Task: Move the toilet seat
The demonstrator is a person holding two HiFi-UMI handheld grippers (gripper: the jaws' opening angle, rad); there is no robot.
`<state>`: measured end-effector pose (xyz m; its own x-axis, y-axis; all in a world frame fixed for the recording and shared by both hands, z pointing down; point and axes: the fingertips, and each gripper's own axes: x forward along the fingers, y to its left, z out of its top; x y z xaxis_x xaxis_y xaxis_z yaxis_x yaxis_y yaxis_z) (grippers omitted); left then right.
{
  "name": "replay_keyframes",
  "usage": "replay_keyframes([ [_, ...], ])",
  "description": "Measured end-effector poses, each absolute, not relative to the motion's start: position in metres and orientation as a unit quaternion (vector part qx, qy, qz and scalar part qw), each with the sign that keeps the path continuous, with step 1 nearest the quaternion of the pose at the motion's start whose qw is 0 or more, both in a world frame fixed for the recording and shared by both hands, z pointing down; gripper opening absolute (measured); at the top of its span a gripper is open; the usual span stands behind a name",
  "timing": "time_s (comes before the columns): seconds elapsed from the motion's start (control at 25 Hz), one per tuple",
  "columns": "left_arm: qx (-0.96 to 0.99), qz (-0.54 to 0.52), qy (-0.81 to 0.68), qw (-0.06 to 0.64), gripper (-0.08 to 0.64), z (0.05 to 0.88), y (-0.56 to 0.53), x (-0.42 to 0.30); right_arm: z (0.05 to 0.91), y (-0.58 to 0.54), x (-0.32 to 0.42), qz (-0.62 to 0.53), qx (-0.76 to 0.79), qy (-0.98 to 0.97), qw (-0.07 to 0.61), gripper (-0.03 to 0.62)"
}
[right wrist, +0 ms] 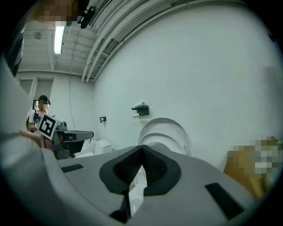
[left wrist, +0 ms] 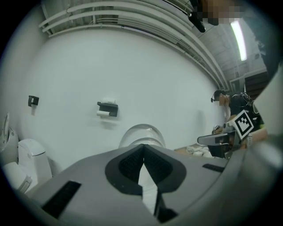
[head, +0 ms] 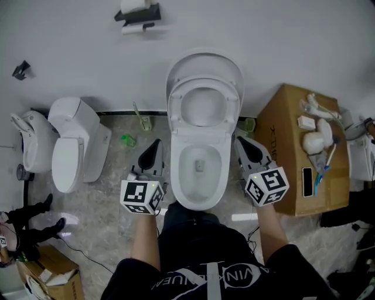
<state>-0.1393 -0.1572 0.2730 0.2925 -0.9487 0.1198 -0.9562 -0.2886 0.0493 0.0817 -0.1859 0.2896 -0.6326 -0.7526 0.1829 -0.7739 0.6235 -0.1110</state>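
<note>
White toilet seat raised against lid; left gripper, right gripper closed, empty.

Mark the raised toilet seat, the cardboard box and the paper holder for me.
raised toilet seat (head: 175,105): head view, left side of the ring.
cardboard box (head: 290,117): head view, bare top panel.
paper holder (head: 140,14): head view, black bracket on the wall.

We see the white oval toilet seat raised upright, its open ring leaning back flat against the raised lid, hinged at the rear of the uncovered bowl.
</note>
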Motion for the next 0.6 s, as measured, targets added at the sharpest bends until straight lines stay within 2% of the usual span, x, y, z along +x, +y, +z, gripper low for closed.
replay_keyframes([
  [0.6,0.792,0.015,-0.610,0.022,0.003,0.252,-0.133,-0.135,0.276,-0.165,0.088,0.073,0.413,-0.907,0.046,0.009],
])
